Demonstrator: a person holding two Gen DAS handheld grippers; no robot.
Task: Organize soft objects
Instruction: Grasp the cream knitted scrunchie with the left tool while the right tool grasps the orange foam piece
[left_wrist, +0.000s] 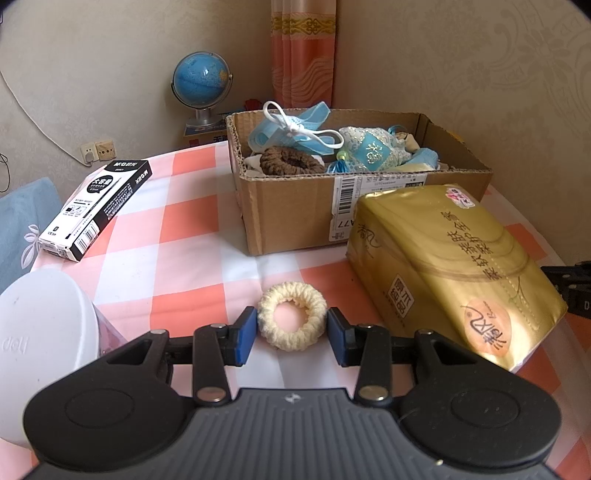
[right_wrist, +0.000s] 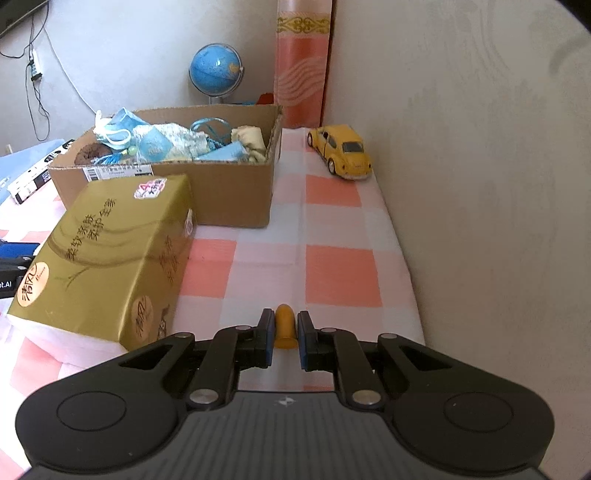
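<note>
Left claw (left_wrist: 291, 328) tilts downward, its blue pads (left_wrist: 246, 334) pressed against a ring between them. Right claw (right_wrist: 286, 332) tilts downward too, clamped narrow on a small piece.

light: soft, even daylight | shadows: faint | focus: sharp | edges: fisheye bending, dark corners

Globe (left_wrist: 201, 84), pen box (left_wrist: 94, 206), toy car (right_wrist: 341, 151)

Checked tablecloth (right_wrist: 332, 221) bears cardboard box (right_wrist: 221, 199); tissue pack (right_wrist: 110, 258); toy car (right_wrist: 343, 151).
</note>
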